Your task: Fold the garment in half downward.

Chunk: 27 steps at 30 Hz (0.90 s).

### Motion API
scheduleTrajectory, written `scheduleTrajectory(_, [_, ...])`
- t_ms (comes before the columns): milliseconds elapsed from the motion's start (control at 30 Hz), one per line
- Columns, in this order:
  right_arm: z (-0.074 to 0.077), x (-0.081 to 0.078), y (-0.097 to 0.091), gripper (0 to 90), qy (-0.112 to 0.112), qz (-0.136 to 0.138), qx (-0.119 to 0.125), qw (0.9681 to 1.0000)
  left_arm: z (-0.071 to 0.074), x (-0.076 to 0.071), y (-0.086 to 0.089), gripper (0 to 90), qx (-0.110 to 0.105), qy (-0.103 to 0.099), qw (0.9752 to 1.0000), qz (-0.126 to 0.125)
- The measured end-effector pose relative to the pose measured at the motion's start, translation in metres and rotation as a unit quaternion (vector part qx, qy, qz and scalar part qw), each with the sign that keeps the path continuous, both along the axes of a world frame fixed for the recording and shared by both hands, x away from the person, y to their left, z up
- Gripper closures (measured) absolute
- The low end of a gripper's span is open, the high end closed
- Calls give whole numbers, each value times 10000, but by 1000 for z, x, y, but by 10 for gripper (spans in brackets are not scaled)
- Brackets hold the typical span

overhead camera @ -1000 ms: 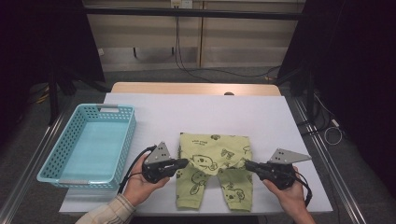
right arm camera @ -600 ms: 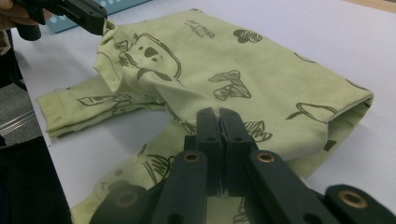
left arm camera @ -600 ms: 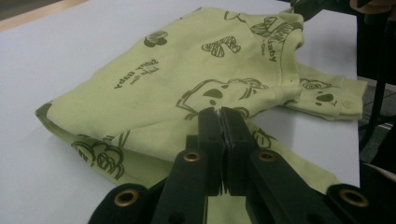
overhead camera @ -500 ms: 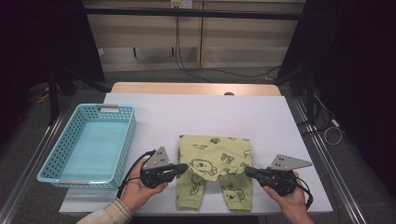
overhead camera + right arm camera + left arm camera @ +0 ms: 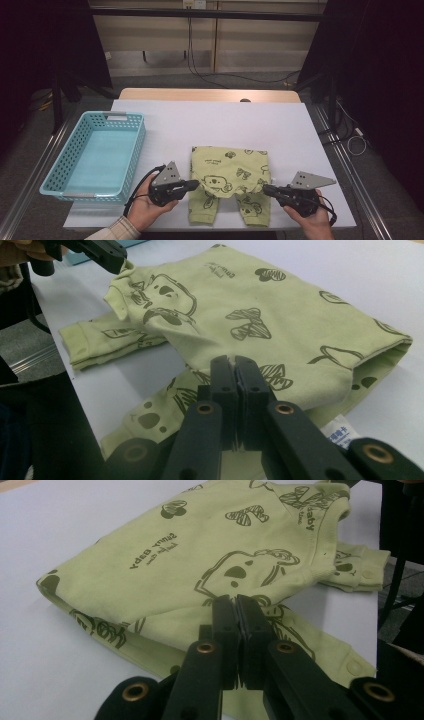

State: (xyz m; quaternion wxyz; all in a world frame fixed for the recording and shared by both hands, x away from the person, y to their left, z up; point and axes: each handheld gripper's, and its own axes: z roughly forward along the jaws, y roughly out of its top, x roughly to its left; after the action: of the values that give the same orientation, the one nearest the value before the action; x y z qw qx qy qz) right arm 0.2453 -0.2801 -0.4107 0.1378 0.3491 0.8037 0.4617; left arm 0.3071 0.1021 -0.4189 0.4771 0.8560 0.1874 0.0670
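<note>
A light green baby garment (image 5: 230, 167) with dark prints lies on the white table (image 5: 210, 120), its upper part folded down over its legs. My left gripper (image 5: 199, 184) is shut on the left corner of the folded-over layer; in the left gripper view the shut jaws (image 5: 236, 600) pinch the fabric (image 5: 200, 555). On the opposite side, my right gripper (image 5: 264, 189) is shut on the right corner, and its jaws (image 5: 234, 361) bite the cloth (image 5: 280, 305). The right gripper view also shows the left gripper (image 5: 117, 257) holding a slightly raised corner. Both hands rest near the table's front edge.
A turquoise plastic basket (image 5: 55, 175) stands on the table's left side, with nothing in it. A white care label (image 5: 345, 432) sticks out from under the garment. Metal rails run along both sides of the table, and cables hang behind its far edge.
Both grippers have shifted slightly toward the table's front edge, drawing the folded-over layer of the garment a little nearer. The jaws stayed shut.
</note>
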Motion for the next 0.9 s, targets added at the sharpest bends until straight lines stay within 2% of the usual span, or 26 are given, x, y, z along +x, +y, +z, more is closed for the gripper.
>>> scheduleTrajectory(33, [0, -1, 0, 883, 10, 1, -13, 10000, 0, 0, 1, 882, 45, -53, 10000, -10])
scheduleTrajectory(167, [-2, -3, 1, 882, 23, 51, -44, 10000, -2, -3, 0, 882, 23, -7, 10000, 17])
scheduleTrajectory(200, [-2, -4, 1, 883, 11, 62, -70, 10000, -3, -4, 1, 882, 109, -14, 9999, -20])
scheduleTrajectory(267, [-2, -7, 2, 882, 25, 85, -134, 9999, -6, -7, 0, 882, 134, 35, 9999, -55])
scheduleTrajectory(300, [-3, -7, 2, 882, 28, 112, -126, 9999, -6, -7, 1, 882, 304, -52, 9995, -100])
scheduleTrajectory(333, [-4, -8, 2, 882, 52, 120, -138, 9998, -7, -9, 0, 882, 180, 18, 9998, -43])
scheduleTrajectory(433, [-4, -10, 3, 882, 83, 146, -183, 9997, -6, -12, 0, 882, 176, 30, 9998, -36])
scheduleTrajectory(500, [-5, -11, 3, 882, 72, 144, -206, 9997, -7, -12, 0, 882, 224, -50, 9997, -55])
scheduleTrajectory(567, [-7, -10, 3, 882, 118, 186, -250, 9994, -10, -14, -1, 881, 213, 78, 9997, -115])
scheduleTrajectory(600, [-7, -10, 3, 882, 118, 186, -250, 9994, -10, -14, -1, 881, 213, 78, 9997, -115])
scheduleTrajectory(633, [-8, -11, 3, 882, 149, 200, -248, 9994, -10, -16, 0, 880, 361, 65, 9992, -134])
scheduleTrajectory(667, [-8, -11, 2, 881, 145, 219, -273, 9993, -11, -17, 0, 880, 291, 117, 9994, -119])
scheduleTrajectory(700, [-9, -12, 3, 881, 180, 218, -314, 9991, -10, -17, 0, 880, 366, 99, 9991, -169])
scheduleTrajectory(733, [-9, -13, 4, 881, 151, 233, -335, 9991, -11, -19, -1, 879, 267, 142, 9994, -148])
scheduleTrajectory(767, [-10, -13, 4, 881, 162, 247, -369, 9989, -12, -19, -1, 878, 382, 121, 9990, -186])
scheduleTrajectory(800, [-11, -14, 5, 881, 170, 238, -413, 9987, -12, -19, -1, 878, 371, 110, 9989, -248])
scheduleTrajectory(833, [-11, -14, 6, 880, 196, 245, -440, 9985, -13, -21, -2, 878, 372, 164, 9990, -208])
scheduleTrajectory(867, [-12, -14, 6, 880, 210, 263, -443, 9985, -12, -20, -1, 877, 479, 152, 9984, -259])
scheduleTrajectory(900, [-12, -14, 6, 879, 225, 269, -438, 9984, -14, -20, -1, 875, 417, 140, 9987, -255])
